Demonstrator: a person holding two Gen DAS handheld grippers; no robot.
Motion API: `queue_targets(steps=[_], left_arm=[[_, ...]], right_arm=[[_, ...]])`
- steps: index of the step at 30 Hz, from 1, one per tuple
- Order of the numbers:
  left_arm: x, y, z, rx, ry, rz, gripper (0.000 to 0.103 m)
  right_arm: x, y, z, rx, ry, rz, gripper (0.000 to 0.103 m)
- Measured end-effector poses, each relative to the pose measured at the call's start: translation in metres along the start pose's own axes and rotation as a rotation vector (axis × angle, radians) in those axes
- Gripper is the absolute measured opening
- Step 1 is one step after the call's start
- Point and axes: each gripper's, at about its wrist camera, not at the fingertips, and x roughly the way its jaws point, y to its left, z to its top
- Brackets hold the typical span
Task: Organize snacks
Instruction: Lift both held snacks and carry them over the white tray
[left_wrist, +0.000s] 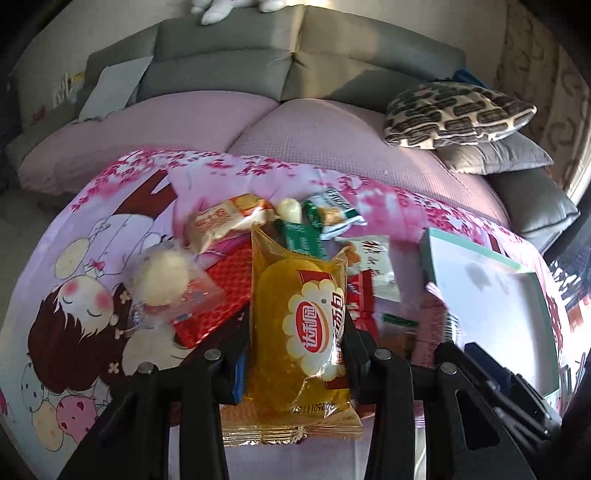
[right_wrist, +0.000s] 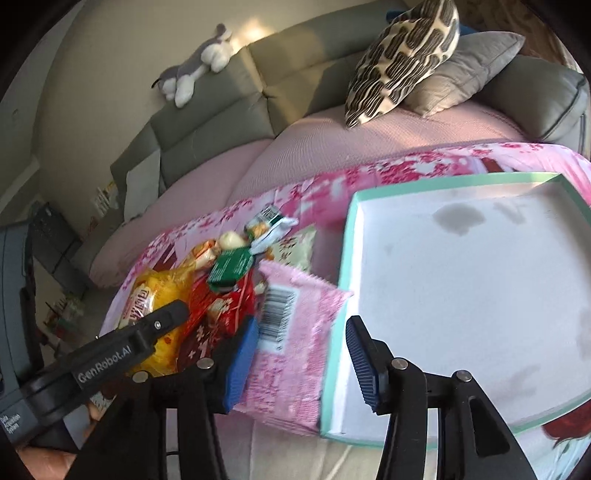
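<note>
Snacks (left_wrist: 280, 236) lie heaped on a desk covered by a pink cartoon-print cloth (left_wrist: 92, 229), left of a shallow white box with a mint-green rim (right_wrist: 461, 295). At the near edge of the heap, the left hand-held gripper (left_wrist: 295, 354) is clamped on a yellow bread packet (left_wrist: 299, 317), its two black fingers pressing the wrapper from either side. Beside that packet on the left are a red checked packet (left_wrist: 218, 291) and a clear wrapper with a pale round bun (left_wrist: 162, 280); green-and-white sachets (left_wrist: 332, 214) sit at the far side of the pile.

The right hand-held gripper (right_wrist: 303, 354) is spread wide, blue pads apart, gripping nothing. Between its fingers a pink packet with a barcode (right_wrist: 295, 332) lies tilted, its right edge resting over the near-left rim of the box. Beyond the desk stands a grey sofa (right_wrist: 258, 92) with pink seat covers, a patterned cushion (right_wrist: 402, 62) and a plush toy (right_wrist: 199, 66) on its backrest.
</note>
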Motion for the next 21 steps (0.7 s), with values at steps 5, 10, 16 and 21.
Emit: queue_targets(steps=[5,10,16,21], left_arm=[[0.001,0.008,-0.001,-0.020,0.010,0.003,0.042],[0.001,0.006,-0.001,-0.015,0.009,0.000,0.042],[0.002,0.001,-0.002,-0.005,0.009,0.004,0.042],[0.001,-0.001,-0.002,0.000,0.003,0.013,0.042]], right_arm=[[0.012,0.015,-0.007,-0.047,0.039,-0.030,0.053],[0.013,0.015,-0.010,-0.053,0.036,-0.043,0.043],[0.008,0.010,-0.008,-0.033,0.026,-0.028,0.040],[-0.003,0.011,-0.005,-0.027,-0.019,0.034,0.040]])
